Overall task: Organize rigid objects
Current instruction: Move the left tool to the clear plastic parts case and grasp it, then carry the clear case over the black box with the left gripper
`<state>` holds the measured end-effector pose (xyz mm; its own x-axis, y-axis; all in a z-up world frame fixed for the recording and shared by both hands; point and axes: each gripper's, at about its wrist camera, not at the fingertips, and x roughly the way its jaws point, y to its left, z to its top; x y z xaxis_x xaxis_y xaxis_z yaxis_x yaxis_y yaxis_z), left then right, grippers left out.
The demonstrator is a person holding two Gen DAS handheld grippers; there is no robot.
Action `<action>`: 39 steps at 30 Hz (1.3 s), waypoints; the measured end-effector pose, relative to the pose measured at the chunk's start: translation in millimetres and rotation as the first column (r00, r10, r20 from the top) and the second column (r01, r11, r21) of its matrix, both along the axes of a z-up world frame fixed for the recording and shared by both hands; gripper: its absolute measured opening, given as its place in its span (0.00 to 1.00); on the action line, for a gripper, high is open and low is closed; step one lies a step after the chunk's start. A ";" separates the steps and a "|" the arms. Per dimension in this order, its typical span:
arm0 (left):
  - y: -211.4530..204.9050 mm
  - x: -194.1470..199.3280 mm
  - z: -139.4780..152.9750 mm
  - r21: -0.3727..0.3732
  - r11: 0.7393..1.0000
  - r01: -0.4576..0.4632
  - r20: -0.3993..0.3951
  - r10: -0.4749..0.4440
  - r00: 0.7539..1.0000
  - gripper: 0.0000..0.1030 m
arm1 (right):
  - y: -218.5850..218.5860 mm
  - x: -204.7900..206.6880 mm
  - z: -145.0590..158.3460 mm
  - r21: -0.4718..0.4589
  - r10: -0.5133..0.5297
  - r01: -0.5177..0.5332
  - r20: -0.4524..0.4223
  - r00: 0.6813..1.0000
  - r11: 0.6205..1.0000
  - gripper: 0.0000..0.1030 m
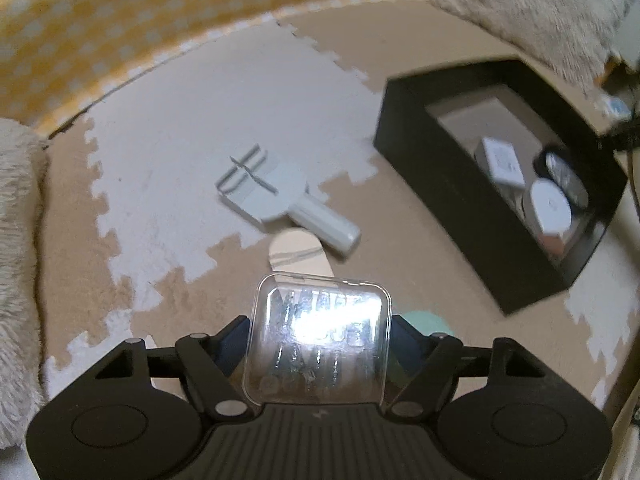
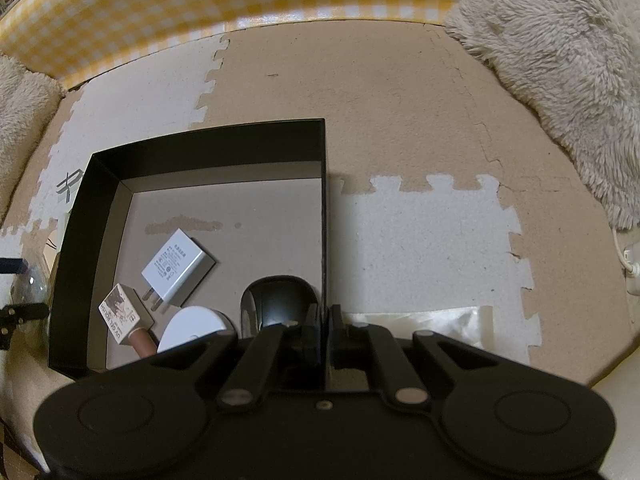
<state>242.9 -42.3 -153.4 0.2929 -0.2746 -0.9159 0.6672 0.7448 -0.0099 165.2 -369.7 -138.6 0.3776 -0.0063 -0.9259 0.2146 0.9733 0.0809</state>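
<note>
Right tongs (image 2: 325, 312) pinch black box wall (image 2: 324, 216), pointing steeply down.

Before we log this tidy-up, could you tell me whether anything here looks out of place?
Yes: a white handheld fan still lies loose on the foam mat, outside the black box that holds the charger and other items.

In your left wrist view, a clear plastic case (image 1: 320, 340) sits between your left gripper's (image 1: 320, 344) jaws, with a handheld fan (image 1: 280, 196) lying on the foam mat (image 1: 180, 152) beyond it and the open box (image 1: 424, 136) to the right. In your right wrist view, the box (image 2: 200, 148) holds a charger plug (image 2: 178, 266), a computer mouse (image 2: 278, 300) and a small carton (image 2: 120, 312); your right gripper (image 2: 322, 320) pinches its right wall.
</note>
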 end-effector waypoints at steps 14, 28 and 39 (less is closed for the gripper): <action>-34.1 -17.5 58.2 -0.321 0.937 -0.139 0.024 0.155 0.988 0.73 | 1.8 -0.5 0.7 -0.001 0.002 -0.002 -0.002 1.000 1.000 0.04; -144.1 -9.0 44.5 -0.448 0.848 -0.284 -0.117 0.260 0.959 0.73 | -0.8 -1.0 1.3 0.005 0.002 -0.002 0.000 1.000 1.000 0.04; -198.2 3.3 8.4 -0.453 0.796 -0.401 -0.217 0.337 0.916 0.73 | -2.4 -1.7 1.6 0.022 -0.001 0.001 0.005 1.000 1.000 0.05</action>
<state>246.2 -240.5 -145.0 0.3601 -0.5797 -0.7310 0.3127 0.8132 -0.4909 163.6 -372.1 -137.1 0.3823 0.0131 -0.9239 0.2154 0.9711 0.1029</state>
